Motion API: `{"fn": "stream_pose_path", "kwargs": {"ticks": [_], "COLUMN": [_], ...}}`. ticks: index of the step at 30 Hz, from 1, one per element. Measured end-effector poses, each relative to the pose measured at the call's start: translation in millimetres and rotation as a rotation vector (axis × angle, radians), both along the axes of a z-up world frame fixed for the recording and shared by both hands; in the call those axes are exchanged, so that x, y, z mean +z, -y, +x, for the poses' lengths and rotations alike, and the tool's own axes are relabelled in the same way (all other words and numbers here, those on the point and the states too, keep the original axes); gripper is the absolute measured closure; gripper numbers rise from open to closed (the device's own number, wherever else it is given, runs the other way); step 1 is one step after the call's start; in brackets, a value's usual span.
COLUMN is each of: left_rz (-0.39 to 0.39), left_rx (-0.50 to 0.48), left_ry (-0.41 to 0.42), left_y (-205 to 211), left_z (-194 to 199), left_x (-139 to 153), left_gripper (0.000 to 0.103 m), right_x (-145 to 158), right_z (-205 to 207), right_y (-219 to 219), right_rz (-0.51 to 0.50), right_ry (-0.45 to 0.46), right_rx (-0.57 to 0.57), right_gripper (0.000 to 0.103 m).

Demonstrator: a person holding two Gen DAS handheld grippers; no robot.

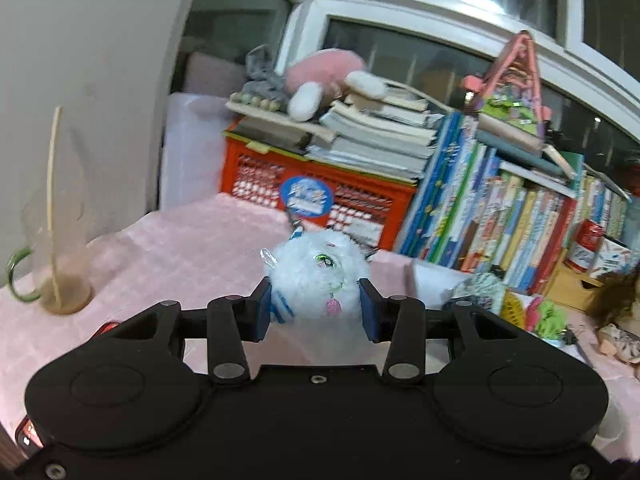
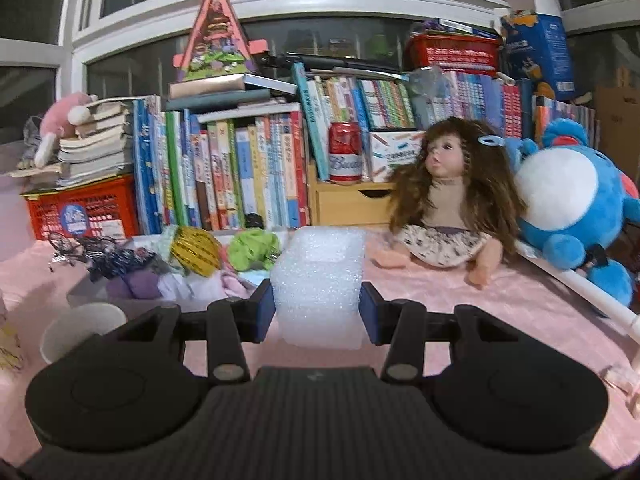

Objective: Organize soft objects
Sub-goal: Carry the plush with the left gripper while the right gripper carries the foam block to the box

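Above the pink surface [image 1: 180, 248], the left tongs [image 1: 316, 308] grip a white plush toy [image 1: 320, 276] (green-eyed) near the red crate [image 1: 320, 196]; the right tongs [image 2: 318, 312] grip a foam block [image 2: 320, 280] before the doll [image 2: 448, 200].

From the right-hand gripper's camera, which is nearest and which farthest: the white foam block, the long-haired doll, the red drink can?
1. White foam block, between the right gripper fingers.
2. Long-haired doll, sitting to the right.
3. Red drink can, on the wooden drawer box behind.
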State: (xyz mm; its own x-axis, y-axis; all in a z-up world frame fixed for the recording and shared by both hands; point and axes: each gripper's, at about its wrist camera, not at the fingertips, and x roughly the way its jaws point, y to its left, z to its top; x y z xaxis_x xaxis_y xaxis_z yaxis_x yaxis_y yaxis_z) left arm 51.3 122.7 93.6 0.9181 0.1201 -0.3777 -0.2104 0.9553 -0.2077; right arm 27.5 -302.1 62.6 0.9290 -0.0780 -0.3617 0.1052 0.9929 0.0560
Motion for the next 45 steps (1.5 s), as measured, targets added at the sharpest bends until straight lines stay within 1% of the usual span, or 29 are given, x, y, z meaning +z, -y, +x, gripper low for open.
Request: {"fn": "stream_pose_path", "kwargs": {"ticks": [3, 6, 11, 16, 21, 25, 29, 36, 39, 43, 45], "left_rz": [0.016, 0.013, 0.015, 0.044, 0.04, 0.053, 0.056, 0.045, 0.043, 0.063, 0.048], "left_rx": [-0.048, -0.098, -0.177, -0.258, -0.324, -0.366, -0.399, -0.428, -0.432, -0.426, -0.424], "left_ry": [0.01, 0.003, -0.019, -0.047, -0.071, -0.087, -0.11, -0.195, -0.239, -0.267, -0.282], "left_y": [10, 19, 37, 55, 73, 91, 108, 133, 140, 148, 149], "left_z": [2, 7, 20, 31, 41, 50, 62, 95, 108, 122, 131], "left_x": [11, 20, 34, 46, 54, 56, 56, 49, 45, 42, 40], "left_gripper": [0.062, 0.062, 0.062, 0.062, 0.062, 0.062, 0.062, 0.062, 0.062, 0.062, 0.062], "right_x": [5, 11, 20, 27, 33, 35, 38, 39, 38, 36, 35], "right_z": [5, 9, 16, 21, 28, 35, 44, 60, 67, 80, 85], "right_y": [-5, -9, -13, -16, -22, -28, -36, -49, -54, -59, -58], "right_rz": [0.008, 0.012, 0.033, 0.04, 0.034, 0.035, 0.021, -0.007, -0.018, -0.02, -0.009], "right_ry": [0.002, 0.008, 0.011, 0.015, 0.013, 0.004, -0.003, -0.024, -0.033, -0.055, -0.071], "right_rx": [0.025, 0.048, 0.08, 0.113, 0.142, 0.161, 0.179, 0.208, 0.221, 0.237, 0.246], "right_gripper": [0.053, 0.053, 0.053, 0.053, 0.053, 0.053, 0.053, 0.053, 0.053, 0.053, 0.053]}}
